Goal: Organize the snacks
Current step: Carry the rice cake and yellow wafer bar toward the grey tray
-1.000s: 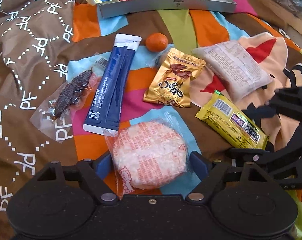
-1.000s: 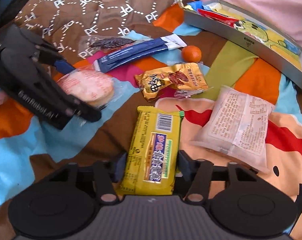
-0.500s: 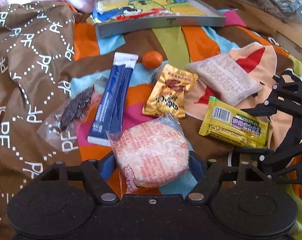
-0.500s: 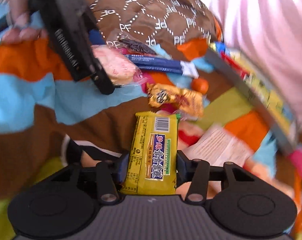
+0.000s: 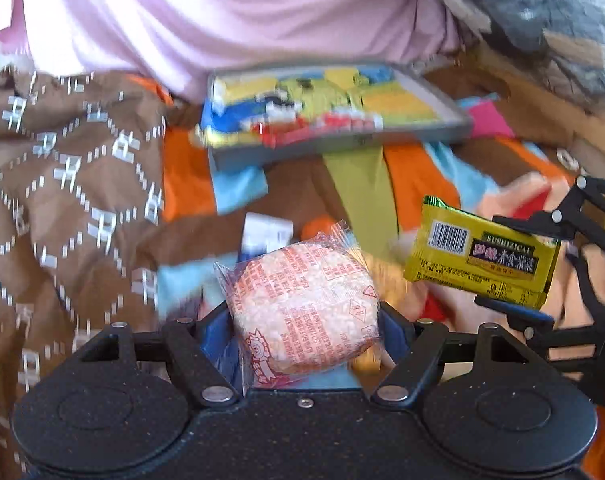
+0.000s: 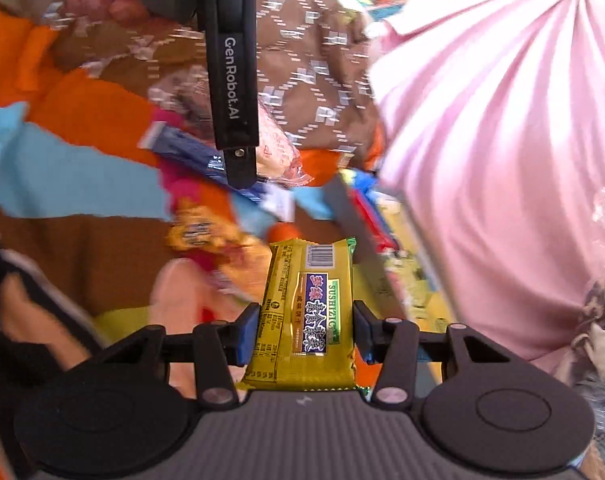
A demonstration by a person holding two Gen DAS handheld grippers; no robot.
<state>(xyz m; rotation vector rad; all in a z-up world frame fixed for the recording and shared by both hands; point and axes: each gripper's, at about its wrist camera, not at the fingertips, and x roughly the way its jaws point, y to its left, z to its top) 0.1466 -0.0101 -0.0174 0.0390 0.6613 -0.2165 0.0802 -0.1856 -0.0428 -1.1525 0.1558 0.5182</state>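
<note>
My left gripper is shut on a round rice cracker in clear red-printed wrap, held above the bedspread. My right gripper is shut on a yellow snack bar; the same snack bar shows at the right of the left wrist view, lifted. The grey tray with colourful packets lies ahead of both grippers, blurred. A blue sachet, a gold packet and a small orange remain on the bedspread.
A patchwork bedspread and a brown patterned quilt cover the surface. A pink cloth rises just behind the tray. The left gripper's body crosses the top of the right wrist view, with a hand on it.
Both grippers have lifted their snacks off the bedspread and swung toward the tray, which now sits nearer the centre of view. The scene is motion-blurred.
</note>
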